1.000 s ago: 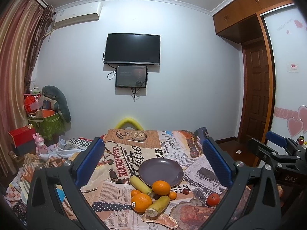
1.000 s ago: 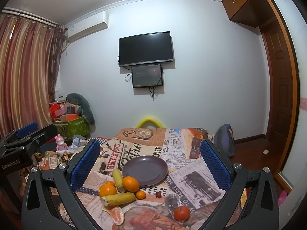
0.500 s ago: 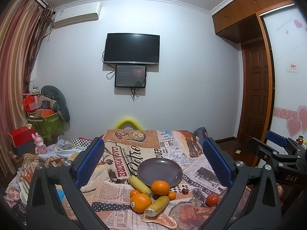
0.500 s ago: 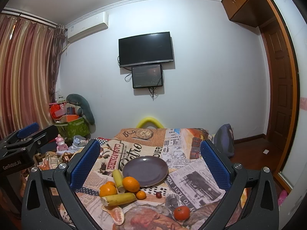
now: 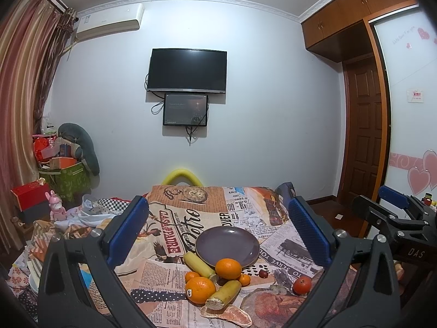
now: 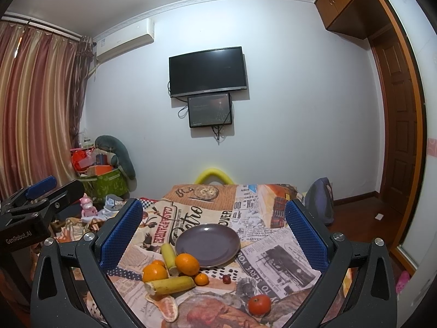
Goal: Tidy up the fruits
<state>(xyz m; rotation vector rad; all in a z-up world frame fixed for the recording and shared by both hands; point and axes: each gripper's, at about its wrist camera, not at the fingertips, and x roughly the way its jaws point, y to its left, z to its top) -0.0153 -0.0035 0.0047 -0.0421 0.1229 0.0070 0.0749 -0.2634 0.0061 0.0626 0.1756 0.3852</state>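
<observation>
a: on the near part of the newsprint-patterned cloth (image 5: 174, 248), a round dark purple plate (image 5: 227, 246) sits bare. fruit lies just near of it: a large orange (image 5: 228, 268) touching its rim, a stickered orange (image 5: 200, 290), two pale yellow cut stalks (image 6: 169, 284), a small mandarin (image 6: 201, 279), a dark red berry (image 6: 226, 279), and a red-orange tomato-like fruit (image 6: 259, 304) apart at the near right.

b: finger state?

a: left gripper (image 5: 218, 232) fingers wide, holding nothing. right gripper (image 6: 213, 235) the same. both hover above the cloth.

b: failure risks?

a: likely rolling. round fruit on soft cloth can escape a poorly centred pinch. the cluster is tight, so one finger could nudge a neighbour. the peeled citrus segment (image 5: 226, 319) looks soft and may crush.

b: view differences?

a: left wrist view shows the sticker on the orange and the right gripper's body at far right. right wrist view shows the left gripper's body at left and a bag (image 6: 319, 205) beside the bed.
</observation>
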